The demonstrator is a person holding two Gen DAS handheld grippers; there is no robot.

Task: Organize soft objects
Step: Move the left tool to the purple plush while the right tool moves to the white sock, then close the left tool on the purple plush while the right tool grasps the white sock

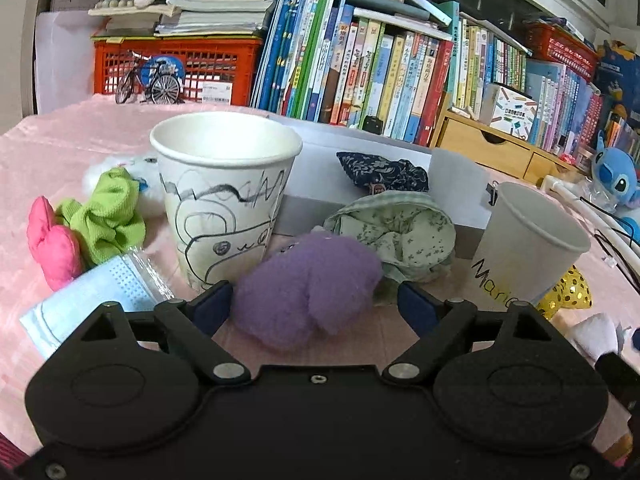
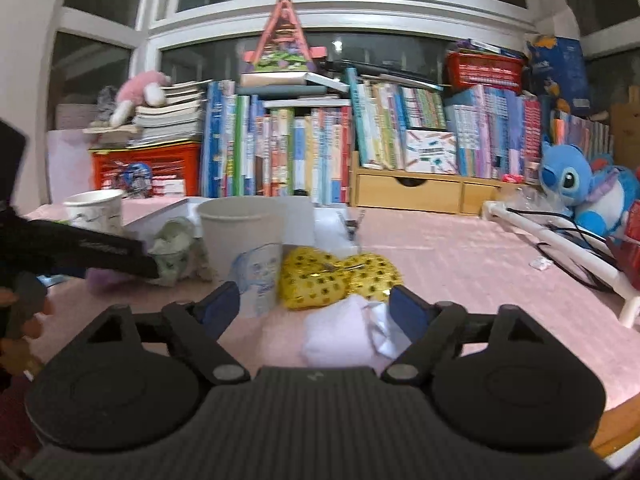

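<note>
My left gripper [image 1: 316, 304] is open, its jaws on either side of a fluffy purple soft toy [image 1: 304, 296] lying on the pink table. Behind it stand a scribbled paper cup [image 1: 224, 196] and a paper cup marked "Maria" [image 1: 528, 248]. A light green floral cloth [image 1: 396, 232], a lime green scrunchie [image 1: 108, 216], a pink padded bow [image 1: 52, 240], a blue face mask [image 1: 100, 296] and a dark floral pouch [image 1: 384, 172] lie around. My right gripper [image 2: 316, 308] is open over a white soft piece [image 2: 340, 336], with a gold sequined bow [image 2: 336, 276] just beyond.
A row of books [image 1: 400, 68] and a red crate [image 1: 180, 68] line the back. A wooden drawer box [image 2: 420, 190] and a blue plush toy [image 2: 580, 188] stand at the right. White tubing with black cables [image 2: 560, 244] lies along the right edge. A clear plastic piece [image 2: 260, 272] leans on the plain cup [image 2: 244, 232].
</note>
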